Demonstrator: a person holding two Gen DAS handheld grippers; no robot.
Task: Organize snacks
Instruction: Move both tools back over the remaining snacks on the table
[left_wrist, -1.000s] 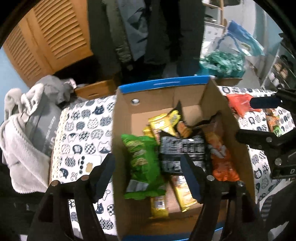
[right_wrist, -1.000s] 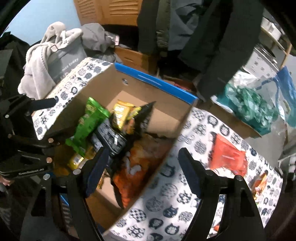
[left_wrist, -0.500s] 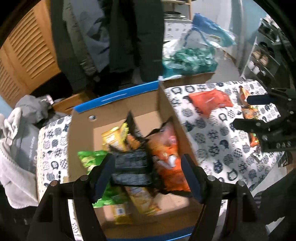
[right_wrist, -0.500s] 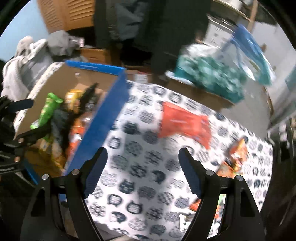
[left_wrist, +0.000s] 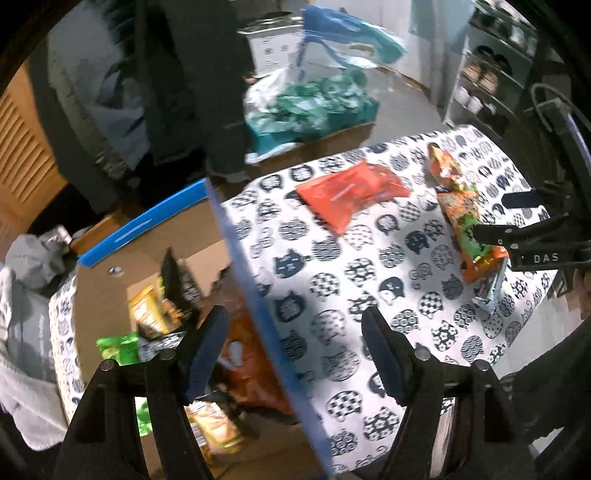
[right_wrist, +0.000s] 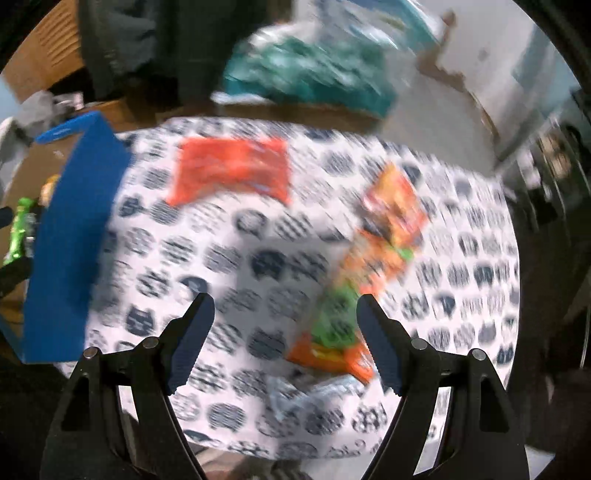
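A cardboard box (left_wrist: 177, 236) with blue edges stands on the left of a cat-print tablecloth (left_wrist: 332, 295) and holds several snack packs, green (left_wrist: 118, 347), yellow and orange. My left gripper (left_wrist: 293, 328) is open and empty over the box's right wall. On the cloth lie a flat red pack (left_wrist: 347, 195) and orange-and-green snack packs (left_wrist: 465, 229). My right gripper (right_wrist: 284, 314) is open and empty above the cloth, just left of the orange-and-green packs (right_wrist: 373, 266). The red pack (right_wrist: 232, 170) lies beyond it. The right wrist view is blurred.
A silvery wrapper (right_wrist: 314, 391) lies near the table's front edge. A teal bag (left_wrist: 310, 107) sits on the floor behind the table. Dark coats hang at the back. Grey clothes (left_wrist: 26, 332) are piled left of the box. Shelves stand at the right.
Both grippers have swung right, from over the box toward the loose packs on the cloth. Both stayed open and empty.
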